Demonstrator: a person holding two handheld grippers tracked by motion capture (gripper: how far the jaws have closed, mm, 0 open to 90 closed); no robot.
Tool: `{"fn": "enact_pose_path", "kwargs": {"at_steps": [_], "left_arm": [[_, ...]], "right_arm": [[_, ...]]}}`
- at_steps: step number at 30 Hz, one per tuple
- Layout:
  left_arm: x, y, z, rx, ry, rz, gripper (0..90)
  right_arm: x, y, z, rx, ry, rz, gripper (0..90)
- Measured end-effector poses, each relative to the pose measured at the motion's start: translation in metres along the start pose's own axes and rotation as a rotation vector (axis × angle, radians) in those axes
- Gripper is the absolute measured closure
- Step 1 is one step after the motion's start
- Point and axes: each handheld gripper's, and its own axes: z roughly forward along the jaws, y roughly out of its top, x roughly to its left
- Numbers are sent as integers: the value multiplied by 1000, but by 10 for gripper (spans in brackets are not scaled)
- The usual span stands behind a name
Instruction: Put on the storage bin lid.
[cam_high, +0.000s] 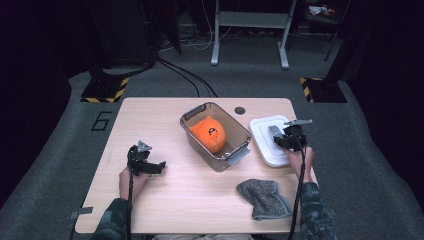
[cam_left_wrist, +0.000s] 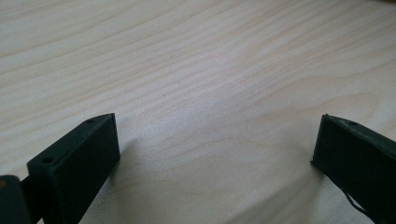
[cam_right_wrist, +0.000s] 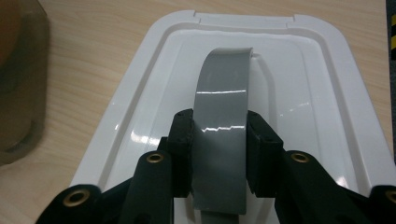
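Note:
A white container lid (cam_high: 264, 126) lies on the right side of the table, with a grey arched handle (cam_right_wrist: 223, 88) across its middle. My right gripper (cam_right_wrist: 219, 135) is shut on that handle, one black pad pressed on each side of the strap; in the high view it (cam_high: 280, 136) sits over the lid's middle. Left of the lid stands a clear plastic bin (cam_high: 193, 113) holding an orange soft toy (cam_high: 210, 133). My left gripper (cam_high: 159, 166) hovers low over bare wood at the front left, and its jaws stand wide open (cam_left_wrist: 217, 140) with nothing between them.
A grey knitted cloth (cam_high: 263, 198) lies crumpled near the table's front right edge. A small dark round disc (cam_high: 240, 110) sits in the tabletop behind the bin. The light wooden table (cam_left_wrist: 187, 56) has bare room between the left gripper and the bin.

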Motion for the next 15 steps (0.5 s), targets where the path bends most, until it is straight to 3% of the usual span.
{"fn": "enact_pose_path", "kwargs": {"at_steps": [15], "left_arm": [[0,0,0,0,1,0,0]], "right_arm": [[6,5,-31,-10,-1,-33,669]]}}
